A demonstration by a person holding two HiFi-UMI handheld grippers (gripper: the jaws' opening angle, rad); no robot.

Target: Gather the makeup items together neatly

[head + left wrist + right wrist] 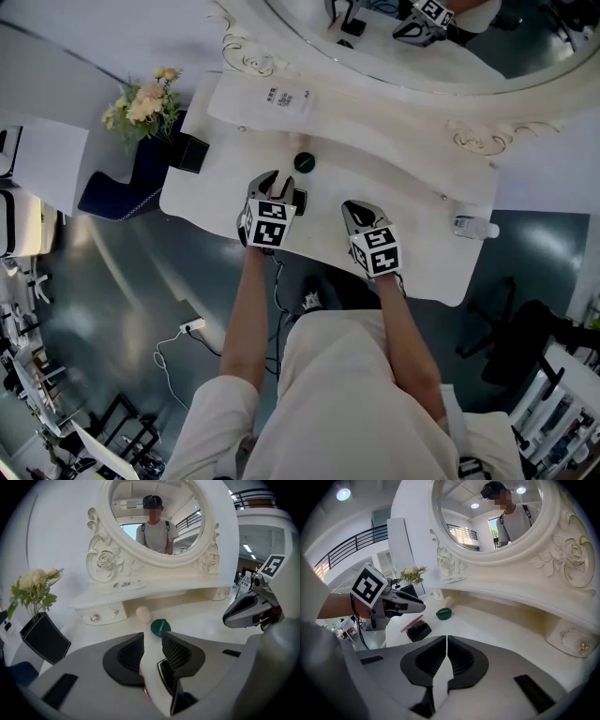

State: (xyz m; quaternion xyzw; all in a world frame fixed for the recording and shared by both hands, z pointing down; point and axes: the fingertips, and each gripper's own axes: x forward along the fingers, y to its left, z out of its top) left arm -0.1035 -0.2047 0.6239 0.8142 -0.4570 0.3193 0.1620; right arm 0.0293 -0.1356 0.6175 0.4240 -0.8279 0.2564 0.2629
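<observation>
Fingers (129,656) of the left gripper (152,638) stand a narrow gap apart. White tabletop shows between the ribbed pads, and nothing sits between them. Fingers (461,658) of the right gripper (447,639) are pressed together to a thin slit, holding nothing.

Position: both grippers hang over the front part of the vanity table (412,187), tips toward the mirror (101,559). They are side by side and apart.

Black compact (418,631): flat on the table, directly under the left gripper's tips. In the left gripper view its glossy edge shows beneath the right-hand jaw.

Pink stick (411,623): slanted along the compact's edge, either touching it or resting on it; cannot tell which. In the right gripper view the left gripper's tips sit just above the stick. Contact cannot be made out.

Green round case (161,627): on the table ahead of the left gripper, toward the mirror and clear of the compact.

Small beige item (143,614): just behind the green case, near the drawer base under the mirror shelf. It is close to the case but not touching it.

Flowers (35,585) stand in a black vase (42,639) at the table's left end.

Clear bottle (473,226): at the table's right end, well apart from the makeup items.
</observation>
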